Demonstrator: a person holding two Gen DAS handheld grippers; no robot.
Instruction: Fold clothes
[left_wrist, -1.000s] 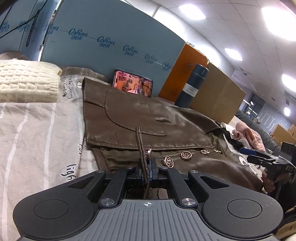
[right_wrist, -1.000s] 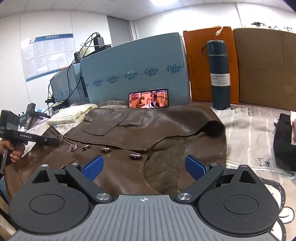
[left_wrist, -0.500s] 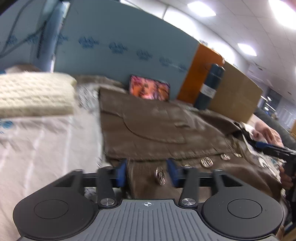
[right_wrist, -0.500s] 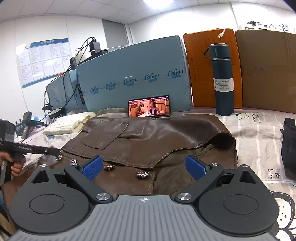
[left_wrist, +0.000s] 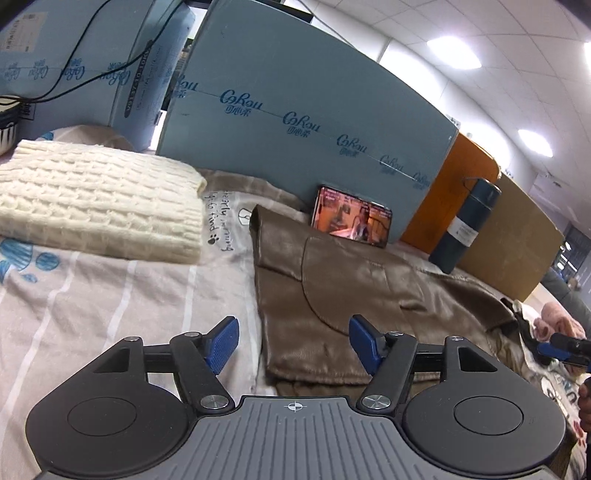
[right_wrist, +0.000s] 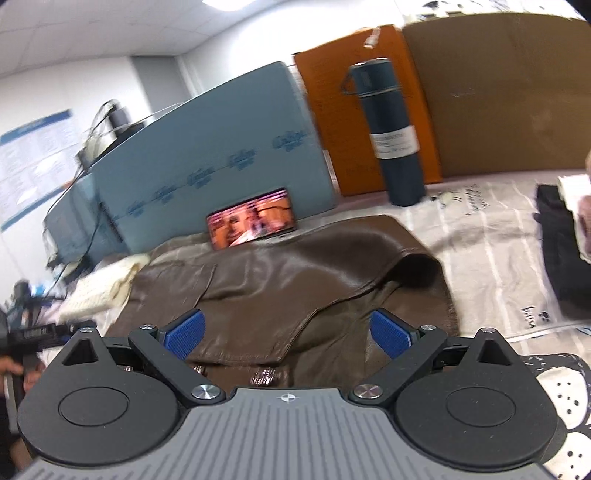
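So we're between folds: brown jacket (left_wrist: 332, 288) lies folded once on the bed sheet (left_wrist: 110, 302), just in front of the phone (left_wrist: 351, 218), cream knit (left_wrist: 92, 206) to its left. Left tool (left_wrist: 293, 341) has just been opening, nothing between its pads; jacket's near-left edge sits below it. Right tool (right_wrist: 288, 332) gapes empty over the jacket's near side. Next, we reckon: pick a fresh edge with both tools and fold again.

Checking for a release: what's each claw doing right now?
Left claw: open, jaws have just been opening, nothing between them.
Right claw: open, holding nothing, above the brown jacket.
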